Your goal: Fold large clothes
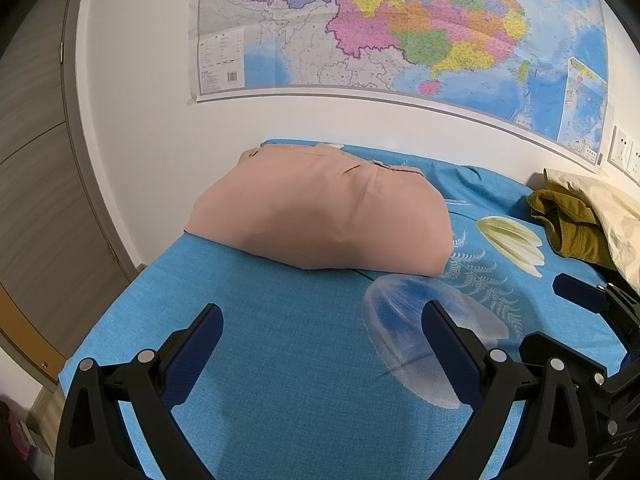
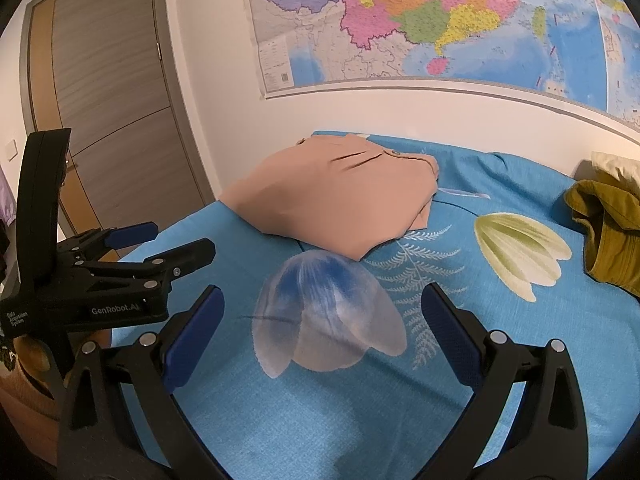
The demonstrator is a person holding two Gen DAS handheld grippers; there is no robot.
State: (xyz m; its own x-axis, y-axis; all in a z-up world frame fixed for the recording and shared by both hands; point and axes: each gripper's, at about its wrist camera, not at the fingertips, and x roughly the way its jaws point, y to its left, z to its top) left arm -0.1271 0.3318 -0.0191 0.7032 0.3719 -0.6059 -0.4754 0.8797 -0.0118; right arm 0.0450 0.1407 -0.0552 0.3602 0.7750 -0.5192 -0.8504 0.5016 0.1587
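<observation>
1. The pink-beige garment (image 1: 320, 216) is seen lying on the bed (image 1: 280, 360), at its far corner near the wall and the wooden door (image 2: 108, 112). It is gathered into a compact, smooth-topped bundle with its edges tucked under; a buttoned band shows along the far side.
2. The left gripper (image 1: 322, 354) is held above the bare sheet, short of the bundle, with its jaws spread wide and nothing between them.
3. The right gripper (image 2: 322, 336) is likewise released and empty, poised over the printed petal motif (image 2: 328, 312) just in front of the bundle. The left gripper appears beside it in the right wrist view.
4. This garment may be judged as folded, since no loose sleeve or hem is visible; its far side is hidden.
5. An olive garment (image 2: 608, 232) is seen crumpled at the right side of the bed, well apart from the bundle, beside a pale cloth (image 1: 608, 216) whose nature cannot be told. At least this olive piece appears left to fold.
6. A wall map (image 1: 400, 28) hangs above the bed.
</observation>
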